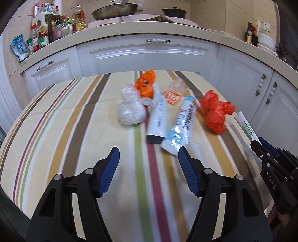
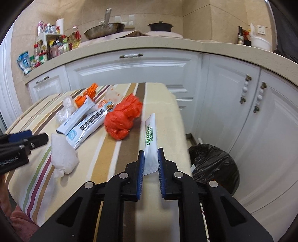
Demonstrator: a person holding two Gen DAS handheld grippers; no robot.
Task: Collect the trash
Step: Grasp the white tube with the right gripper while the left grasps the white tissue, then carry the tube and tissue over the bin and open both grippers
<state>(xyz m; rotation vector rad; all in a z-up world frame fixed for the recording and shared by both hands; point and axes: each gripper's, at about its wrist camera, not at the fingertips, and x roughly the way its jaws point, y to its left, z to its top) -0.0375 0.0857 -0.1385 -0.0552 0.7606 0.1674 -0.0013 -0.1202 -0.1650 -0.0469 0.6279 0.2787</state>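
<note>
My right gripper (image 2: 150, 154) is shut on a white packet with green print (image 2: 150, 137), held above the table's right side; it also shows in the left wrist view (image 1: 246, 127). My left gripper (image 1: 149, 154) is open and empty over the striped tablecloth (image 1: 74, 130), just short of a white-and-blue wrapper (image 1: 181, 126) and a white tube (image 1: 158, 119). A red plastic bag (image 1: 214, 111), a clear crumpled bag (image 1: 130, 109), an orange bag (image 1: 146, 85) and an orange-print wrapper (image 1: 172, 95) lie beyond. A white crumpled tissue (image 2: 62, 154) lies near the left gripper.
A bin lined with a black bag (image 2: 214, 165) stands on the floor right of the table. White cabinets (image 1: 149, 55) and a beige counter with bottles (image 1: 46, 31), a pan (image 1: 114, 11) and a pot (image 1: 174, 12) lie behind the table.
</note>
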